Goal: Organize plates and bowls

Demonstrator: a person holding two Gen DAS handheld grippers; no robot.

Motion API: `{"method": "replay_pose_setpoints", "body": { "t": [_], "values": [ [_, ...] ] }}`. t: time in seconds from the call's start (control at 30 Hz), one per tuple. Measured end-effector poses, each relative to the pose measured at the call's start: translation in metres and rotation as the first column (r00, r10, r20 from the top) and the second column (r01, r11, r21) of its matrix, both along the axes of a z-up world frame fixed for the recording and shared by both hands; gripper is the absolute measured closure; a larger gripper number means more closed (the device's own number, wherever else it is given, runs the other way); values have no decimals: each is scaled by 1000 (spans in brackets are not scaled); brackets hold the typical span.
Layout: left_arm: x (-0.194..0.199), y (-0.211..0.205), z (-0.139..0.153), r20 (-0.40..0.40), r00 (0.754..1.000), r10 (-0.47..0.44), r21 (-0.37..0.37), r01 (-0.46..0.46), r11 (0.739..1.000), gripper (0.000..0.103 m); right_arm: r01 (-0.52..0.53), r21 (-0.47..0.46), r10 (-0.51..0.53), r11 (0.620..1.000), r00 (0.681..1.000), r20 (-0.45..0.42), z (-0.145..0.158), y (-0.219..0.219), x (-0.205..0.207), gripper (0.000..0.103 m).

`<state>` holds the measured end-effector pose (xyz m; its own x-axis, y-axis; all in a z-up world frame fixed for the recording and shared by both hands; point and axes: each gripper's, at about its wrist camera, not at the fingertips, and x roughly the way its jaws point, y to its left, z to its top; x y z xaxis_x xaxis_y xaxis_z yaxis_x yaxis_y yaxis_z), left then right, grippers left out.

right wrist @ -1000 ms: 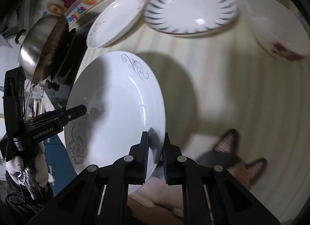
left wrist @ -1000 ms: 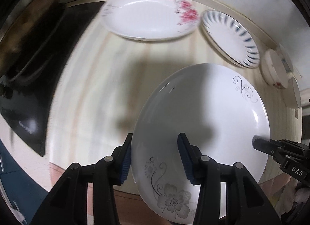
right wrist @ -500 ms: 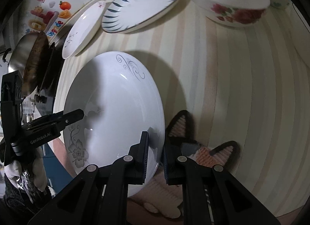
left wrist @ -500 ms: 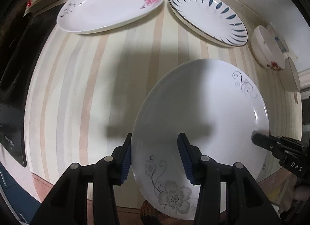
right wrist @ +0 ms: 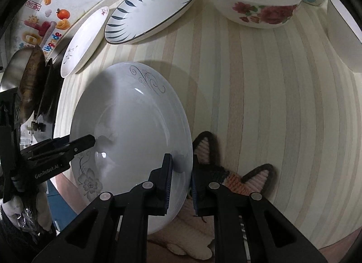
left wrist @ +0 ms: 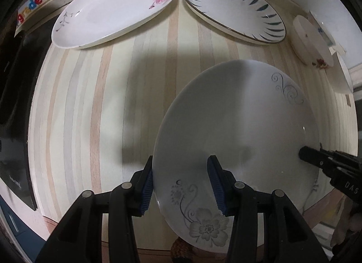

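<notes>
A white plate with grey flower print [left wrist: 244, 127] [right wrist: 135, 125] is held above the striped table. My right gripper [right wrist: 182, 181] is shut on its rim. My left gripper [left wrist: 182, 186] is open, its fingers straddling the plate's opposite rim with a wide gap. At the back lie a pink-blossom plate [left wrist: 113, 12] [right wrist: 83, 41] and a blue-leaf plate [left wrist: 235, 7] [right wrist: 153, 7]. A rose-print bowl [right wrist: 255, 0] [left wrist: 312, 41] stands to the right of them.
A striped table [right wrist: 271, 104] carries everything. A knitted cat-ear coaster [right wrist: 228, 177] lies near the front edge under the plate. A wok [right wrist: 29, 82] sits on a black cooktop [left wrist: 13, 104] at the left. More bowls [right wrist: 339, 34] stand at the far right.
The held plate has moved toward the front edge of the table, away from the back plates. Both grippers keep the same hold.
</notes>
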<state>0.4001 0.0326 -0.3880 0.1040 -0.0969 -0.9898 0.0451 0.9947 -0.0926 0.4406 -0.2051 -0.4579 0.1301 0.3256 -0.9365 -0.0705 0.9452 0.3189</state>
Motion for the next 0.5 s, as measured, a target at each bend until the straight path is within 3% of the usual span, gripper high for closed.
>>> {"method": "replay_pose_setpoints", "body": {
  "t": [0.2, 0.33, 0.43, 0.5],
  "values": [
    [0, 10, 15, 9, 1000, -20, -12, 20, 1000, 60, 28, 11, -28, 1000, 998, -53, 2, -2, 0, 85],
    [16, 27, 50, 100, 995, 20, -2, -19, 1000, 60, 67, 2, -67, 998, 998, -13, 41, -12, 2, 85],
    [39, 60, 67, 143, 983, 113, -30, -109, 994, 60, 43, 43, -46, 998, 997, 59, 82, 3, 20, 72],
    [58, 82, 63, 139, 973, 185, -57, -179, 982, 60, -31, 71, 23, 997, 994, 108, 103, 35, 50, 63]
  ]
}}
